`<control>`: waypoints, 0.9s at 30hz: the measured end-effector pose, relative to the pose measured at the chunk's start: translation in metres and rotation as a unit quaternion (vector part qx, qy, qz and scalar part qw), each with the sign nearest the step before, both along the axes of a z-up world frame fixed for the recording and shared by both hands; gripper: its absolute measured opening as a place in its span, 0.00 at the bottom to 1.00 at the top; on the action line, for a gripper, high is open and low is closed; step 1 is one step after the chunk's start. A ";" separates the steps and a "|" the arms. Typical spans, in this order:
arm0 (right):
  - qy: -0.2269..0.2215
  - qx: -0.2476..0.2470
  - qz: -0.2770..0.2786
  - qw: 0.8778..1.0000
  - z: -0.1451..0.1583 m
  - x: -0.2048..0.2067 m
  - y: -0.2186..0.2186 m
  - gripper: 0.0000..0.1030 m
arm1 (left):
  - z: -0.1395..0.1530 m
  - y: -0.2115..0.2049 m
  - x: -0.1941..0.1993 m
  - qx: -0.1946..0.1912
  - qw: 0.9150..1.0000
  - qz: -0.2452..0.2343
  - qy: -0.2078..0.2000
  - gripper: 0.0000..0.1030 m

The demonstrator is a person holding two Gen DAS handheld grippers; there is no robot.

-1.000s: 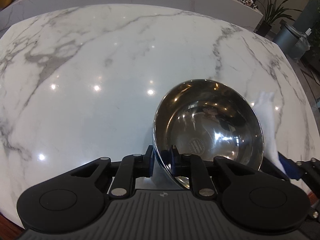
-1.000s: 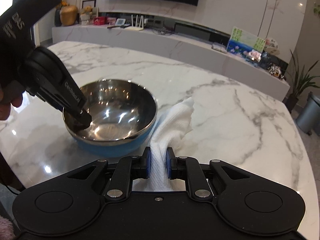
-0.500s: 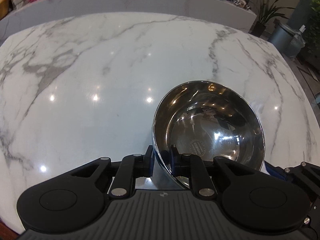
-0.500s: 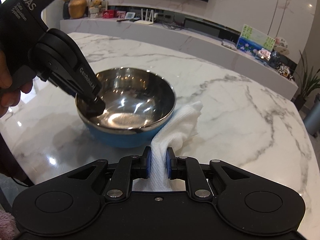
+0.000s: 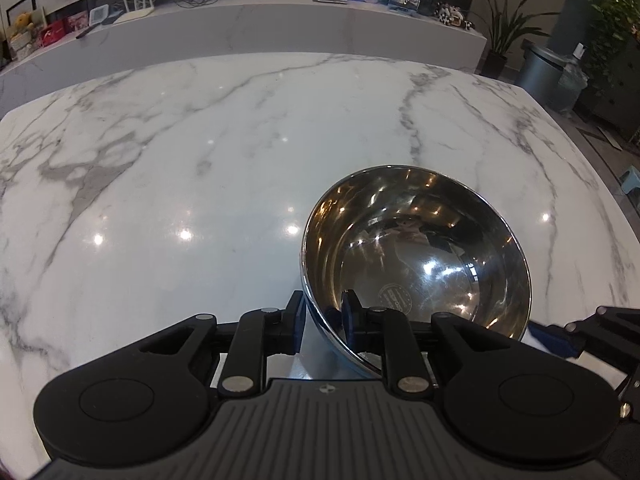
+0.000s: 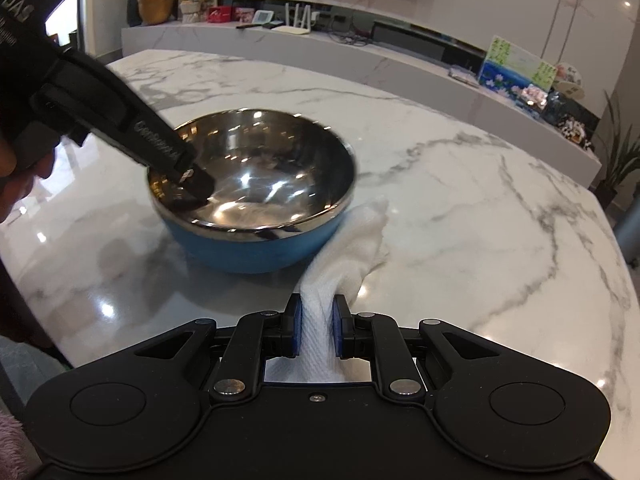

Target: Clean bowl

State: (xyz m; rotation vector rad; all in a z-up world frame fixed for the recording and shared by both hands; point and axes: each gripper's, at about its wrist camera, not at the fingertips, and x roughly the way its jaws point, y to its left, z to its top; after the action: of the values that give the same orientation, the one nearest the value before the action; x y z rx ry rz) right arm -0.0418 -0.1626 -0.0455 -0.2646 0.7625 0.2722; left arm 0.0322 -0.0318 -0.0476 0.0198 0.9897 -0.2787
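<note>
Left wrist view: the left gripper (image 5: pixel 322 326) straddles the near rim of the round steel bowl with blue outside (image 5: pixel 416 248) to steady it on the white marble surface (image 5: pixel 200 168). Its jaws have just been opening, and a gap now shows beside the rim. The right gripper (image 6: pixel 316 330) pinches the white cloth (image 6: pixel 344 248), ready for wiping; compared with a second ago, the cloth lies closer against the bowl.

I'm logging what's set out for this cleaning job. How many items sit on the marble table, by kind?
Bowls: 1, the steel bowl with a blue outside.
Cloths: 1, the white cloth beside it.
Total: 2 on the marble table.
</note>
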 end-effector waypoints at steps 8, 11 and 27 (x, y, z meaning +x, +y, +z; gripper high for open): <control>-0.032 -0.001 -0.003 0.999 0.016 0.005 -0.013 0.13 | 0.001 0.003 0.002 0.000 1.000 0.001 0.010 0.17; -0.042 -0.007 0.002 0.999 0.021 0.002 -0.012 0.13 | 0.001 -0.001 0.002 0.009 1.000 -0.003 0.006 0.15; -0.026 -0.023 0.033 0.999 0.008 0.008 -0.001 0.13 | 0.000 -0.005 0.004 0.021 1.000 -0.015 -0.001 0.13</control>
State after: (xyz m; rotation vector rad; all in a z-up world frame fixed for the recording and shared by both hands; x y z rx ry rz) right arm -0.0339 -0.1637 -0.0375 -0.3393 0.7103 0.3102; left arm 0.0359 -0.0364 -0.0474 0.0735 0.9946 -0.2853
